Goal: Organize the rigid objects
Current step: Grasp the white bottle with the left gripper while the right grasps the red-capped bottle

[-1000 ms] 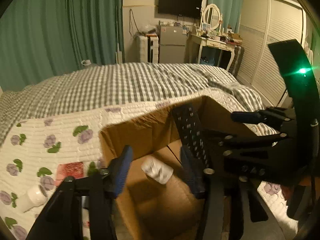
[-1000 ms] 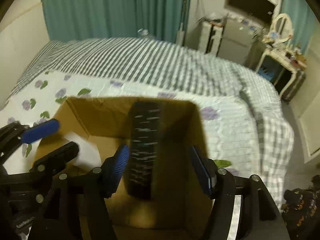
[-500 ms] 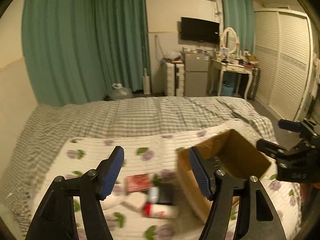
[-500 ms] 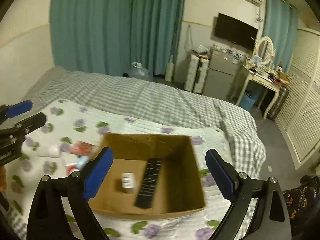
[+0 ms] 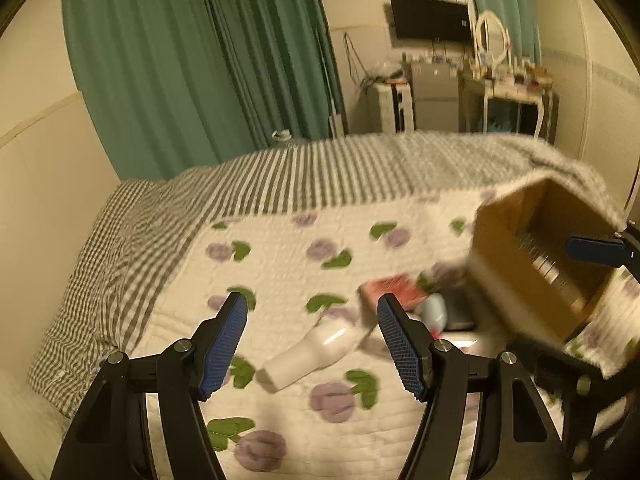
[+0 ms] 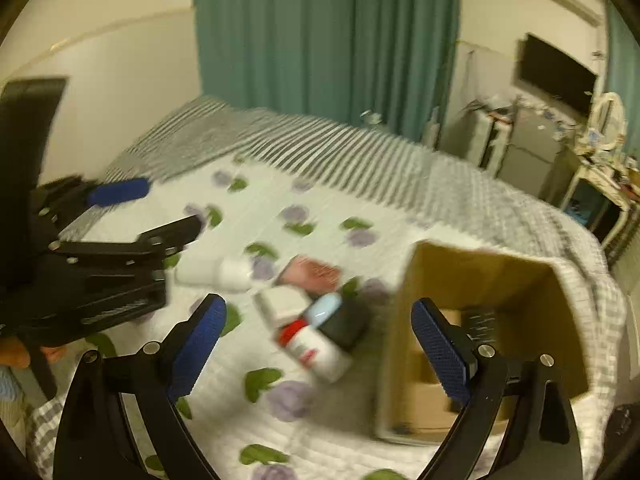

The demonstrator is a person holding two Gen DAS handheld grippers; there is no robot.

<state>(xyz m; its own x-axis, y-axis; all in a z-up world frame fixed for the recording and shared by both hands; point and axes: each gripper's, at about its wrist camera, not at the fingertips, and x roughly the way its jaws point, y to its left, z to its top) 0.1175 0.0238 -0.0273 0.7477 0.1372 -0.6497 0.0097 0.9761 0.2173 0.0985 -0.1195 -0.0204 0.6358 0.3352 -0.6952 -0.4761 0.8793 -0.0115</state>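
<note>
A brown cardboard box (image 6: 412,304) stands on the floral quilt at the right; it also shows in the left wrist view (image 5: 504,280). A black remote (image 6: 478,320) lies inside it. Left of the box lie a white bottle (image 5: 312,348), a red packet (image 5: 394,288), a red-capped white bottle (image 6: 316,346), a black item (image 6: 348,322) and a small white box (image 6: 280,300). My left gripper (image 5: 312,344) is open and empty above the white bottle. My right gripper (image 6: 318,346) is open and empty above the cluster.
The bed has a grey checked blanket (image 5: 320,176) beyond the quilt. Green curtains (image 5: 200,60) hang behind. A dresser with a mirror (image 5: 494,44), a small fridge and a wall TV stand at the far right.
Both grippers swung left, away from the box and toward the loose items on the quilt. The remote, dropped a second ago, lies in the box. Both stay open.
</note>
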